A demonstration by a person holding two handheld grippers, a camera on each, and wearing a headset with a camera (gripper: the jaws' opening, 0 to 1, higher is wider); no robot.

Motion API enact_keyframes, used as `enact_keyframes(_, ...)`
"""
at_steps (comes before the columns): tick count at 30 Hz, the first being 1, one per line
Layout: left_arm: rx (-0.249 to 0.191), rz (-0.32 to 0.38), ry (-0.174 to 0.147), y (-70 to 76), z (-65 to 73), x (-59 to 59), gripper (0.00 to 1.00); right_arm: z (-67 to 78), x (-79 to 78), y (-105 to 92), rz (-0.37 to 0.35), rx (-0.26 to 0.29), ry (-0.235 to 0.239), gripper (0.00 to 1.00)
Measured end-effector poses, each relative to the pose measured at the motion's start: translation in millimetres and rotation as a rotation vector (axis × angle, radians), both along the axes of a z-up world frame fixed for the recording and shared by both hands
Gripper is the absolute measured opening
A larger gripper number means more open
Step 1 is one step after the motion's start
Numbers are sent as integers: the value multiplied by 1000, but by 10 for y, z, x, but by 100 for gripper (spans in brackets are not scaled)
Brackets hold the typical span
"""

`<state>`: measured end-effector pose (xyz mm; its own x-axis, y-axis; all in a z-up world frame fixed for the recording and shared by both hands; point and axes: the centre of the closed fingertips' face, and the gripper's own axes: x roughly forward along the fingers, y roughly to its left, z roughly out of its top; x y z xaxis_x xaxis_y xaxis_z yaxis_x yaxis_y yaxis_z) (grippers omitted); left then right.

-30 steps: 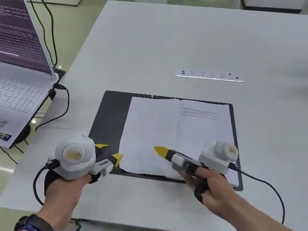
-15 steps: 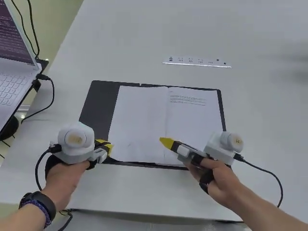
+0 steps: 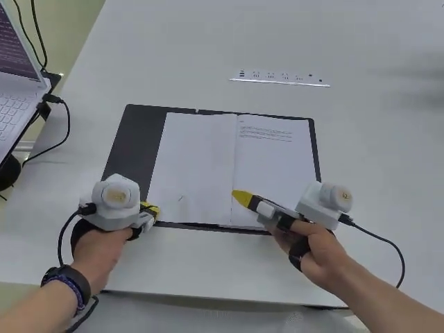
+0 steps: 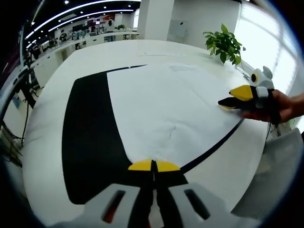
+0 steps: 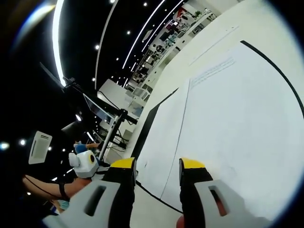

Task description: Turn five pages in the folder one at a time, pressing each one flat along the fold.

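1. The folder (image 3: 135, 149) lies open and flat on the white tabletop (image 3: 208, 41), pages up.
2. The left tongs (image 4: 154, 166) are pressed together, their yellow tips at the near edge of the left page (image 3: 191, 166).
3. The right tongs (image 5: 157, 164) are spread, poised over the fold near the folder's bottom edge.
4. A laptop (image 3: 10, 111) sits at the far left.
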<state>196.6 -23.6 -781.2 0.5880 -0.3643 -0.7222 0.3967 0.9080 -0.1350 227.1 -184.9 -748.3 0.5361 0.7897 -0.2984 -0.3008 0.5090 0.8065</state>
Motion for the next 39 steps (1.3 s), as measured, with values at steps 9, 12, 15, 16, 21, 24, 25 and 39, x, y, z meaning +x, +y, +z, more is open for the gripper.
enact_keyframes(9,29,-29,2,0,-4,-34,0,95,154,32,10,-18,-33,33)
enact_keyframes(12,28,-30,-6,2,-2,-32,0,104,216,35,3,-18,-42,31)
enact_keyframes(15,30,-40,-11,-2,3,-31,0,103,261,50,-2,-19,-44,30)
enact_keyframes(16,31,-43,-10,-1,4,-27,0,99,273,58,-2,-19,-44,30)
enact_keyframes(21,25,-35,-4,10,-15,-7,0,91,333,136,16,-27,-51,29)
enact_keyframes(24,19,-27,1,25,-35,15,0,87,372,165,24,-41,-64,27)
enact_keyframes(25,22,-31,0,27,-40,20,0,84,401,173,24,-43,-69,26)
enact_keyframes(39,33,-39,-5,43,-98,68,0,-2,734,246,18,-90,-100,19)
